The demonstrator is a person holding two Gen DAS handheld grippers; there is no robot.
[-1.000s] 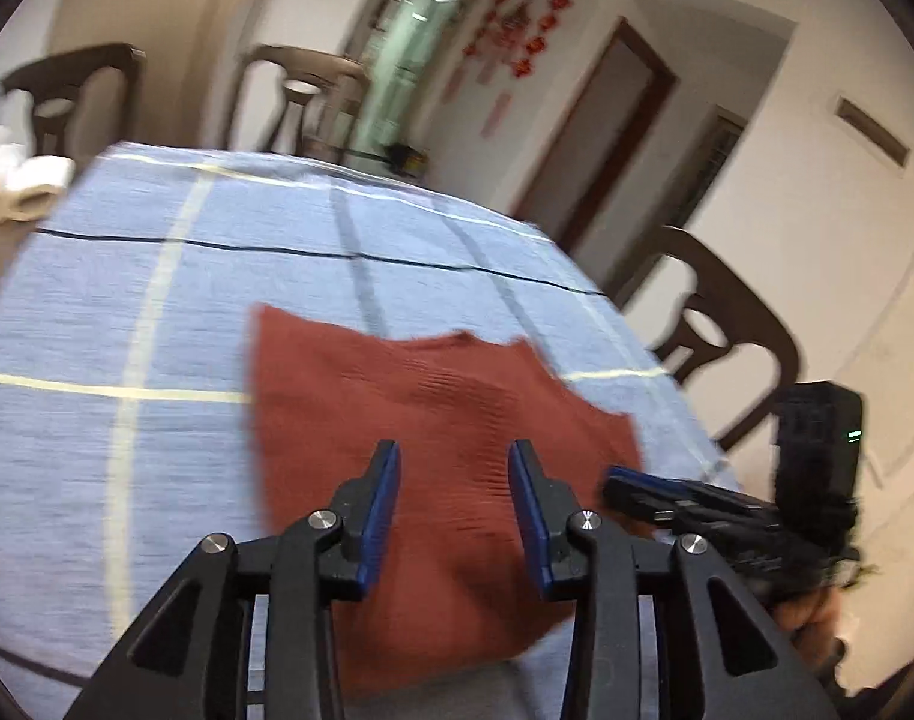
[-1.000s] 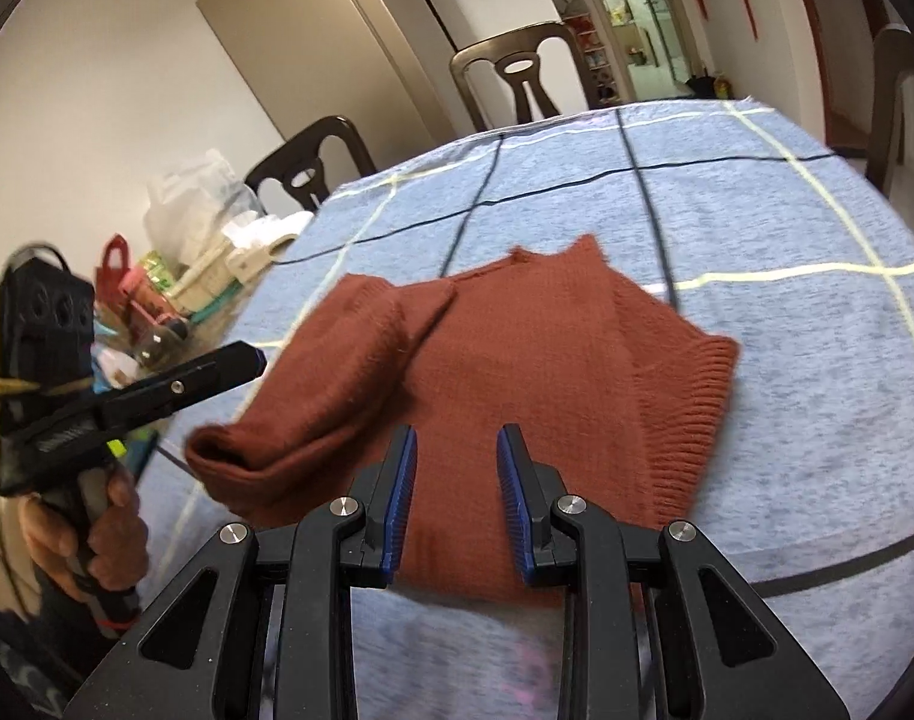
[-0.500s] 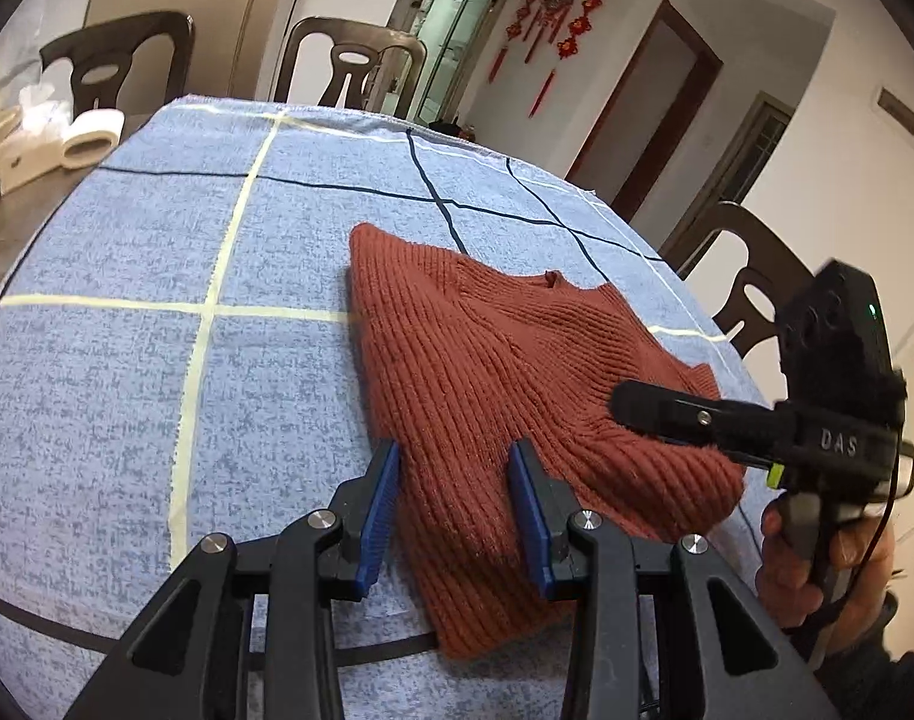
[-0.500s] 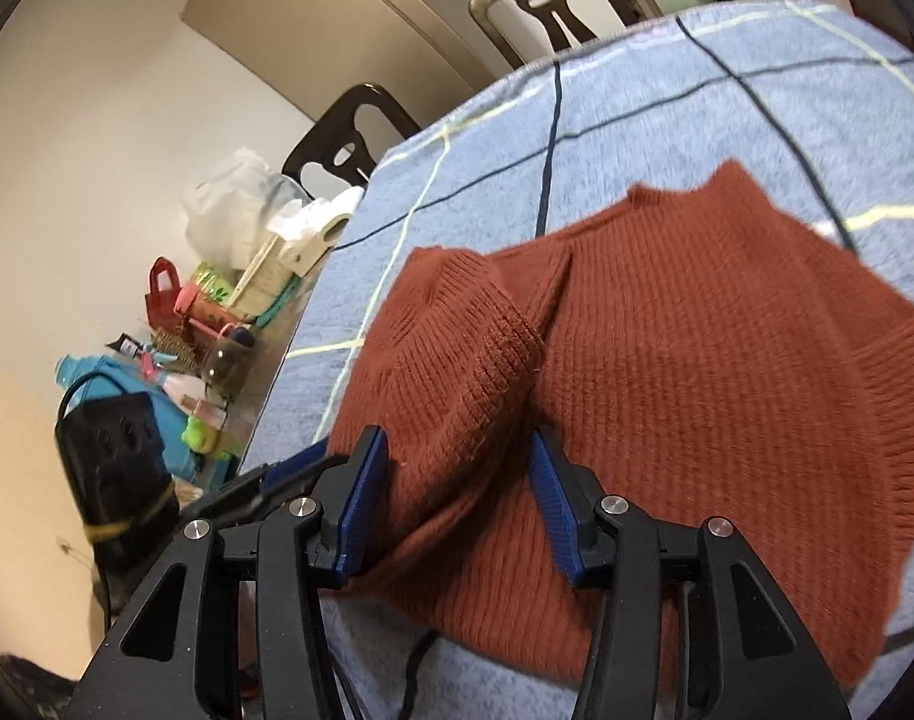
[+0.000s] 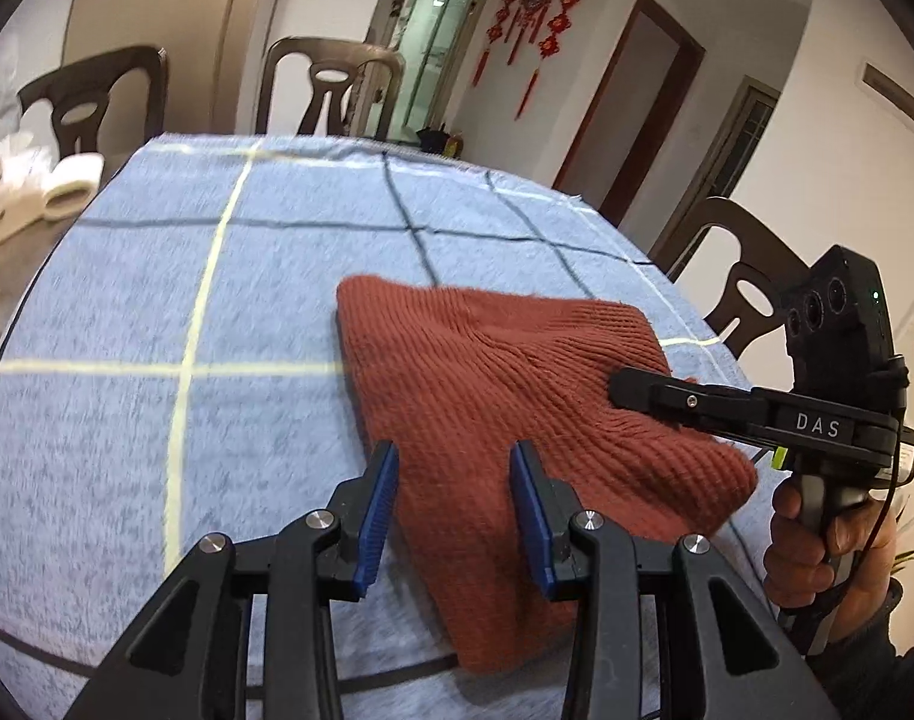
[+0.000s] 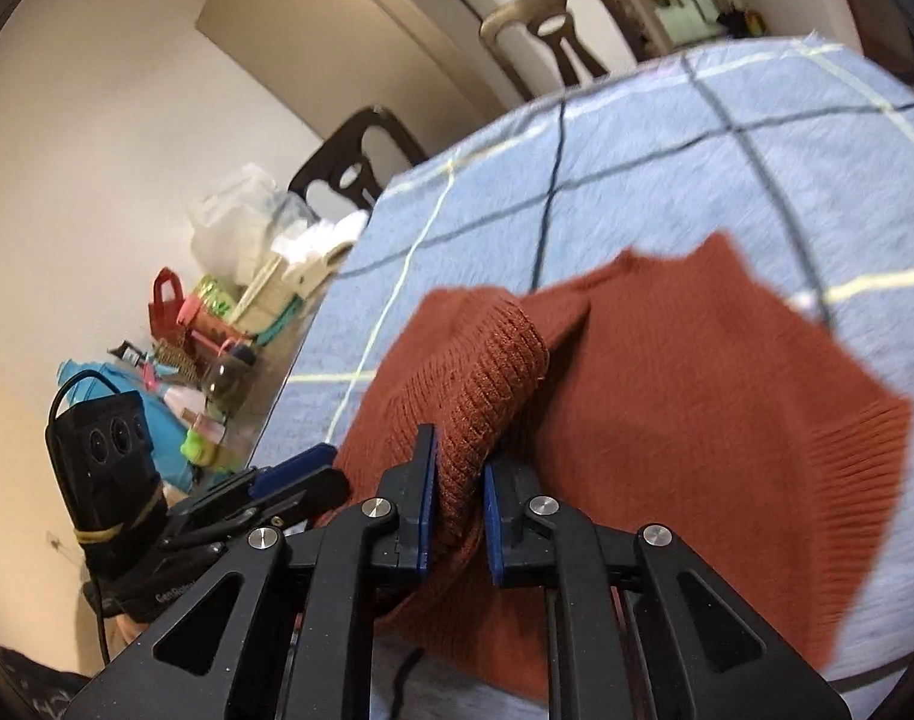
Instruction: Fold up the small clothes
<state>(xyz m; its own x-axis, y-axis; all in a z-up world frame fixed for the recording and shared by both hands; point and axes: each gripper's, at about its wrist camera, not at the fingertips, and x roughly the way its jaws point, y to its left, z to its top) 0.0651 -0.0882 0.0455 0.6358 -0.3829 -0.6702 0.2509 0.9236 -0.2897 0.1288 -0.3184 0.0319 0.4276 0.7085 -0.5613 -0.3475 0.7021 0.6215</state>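
rust sweater point(image 6: 667, 396) lengthwise away, right gripper point(image 6: 460, 495) pinching sleeve

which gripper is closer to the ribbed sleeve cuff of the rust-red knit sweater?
Right. The right gripper is shut on the ribbed cuff of the rust-red knit sweater. The left gripper is open, over the sweater's near edge.

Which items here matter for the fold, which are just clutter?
In play:
- rust-red ribbed knit sweater
- right gripper, shut on its cuff
- left gripper, open
- blue checked tablecloth

Lying about:
- dark wooden chairs
- white tissue holder
- colourful side-table clutter
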